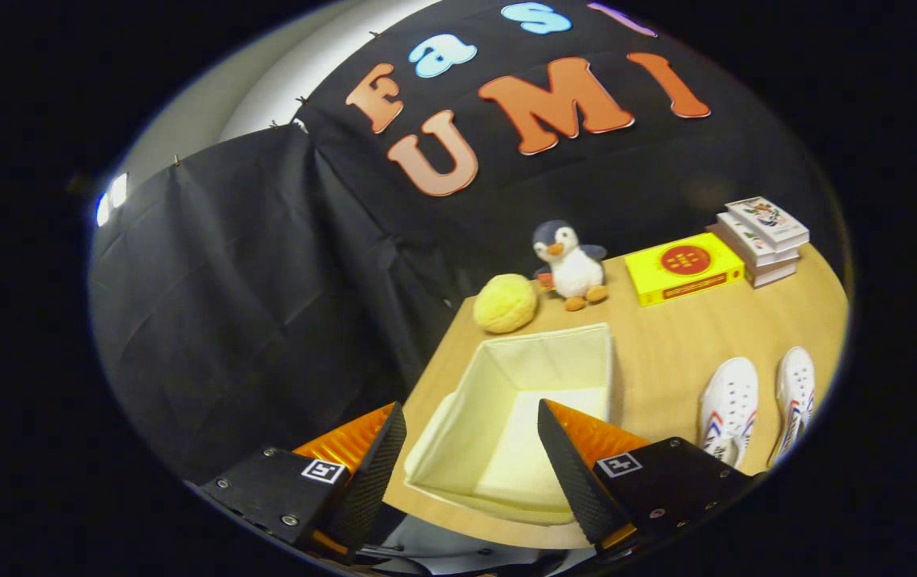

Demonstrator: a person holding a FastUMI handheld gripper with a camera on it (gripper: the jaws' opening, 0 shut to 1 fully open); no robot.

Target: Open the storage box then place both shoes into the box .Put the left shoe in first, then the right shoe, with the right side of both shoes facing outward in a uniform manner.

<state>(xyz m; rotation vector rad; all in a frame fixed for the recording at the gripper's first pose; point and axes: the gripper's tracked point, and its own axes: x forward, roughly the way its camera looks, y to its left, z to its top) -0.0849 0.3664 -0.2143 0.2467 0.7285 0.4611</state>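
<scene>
A cream fabric storage box [555, 353] stands open on the wooden table [667, 344], its inside bare. My gripper [470, 421] hangs above the box's near part, open, with nothing between the fingers. Two white shoes lie side by side to the right of the box, toes pointing away: one shoe [729, 405] nearer the box, the other shoe [795, 393] further right. Both lie beyond and to the right of my right finger [567, 461].
Behind the box sit a yellow plush ball [505, 303] and a penguin toy [572, 264]. A yellow box [684, 268] and a stack of books [763, 231] stand at the back right. The table's left edge runs close to the storage box.
</scene>
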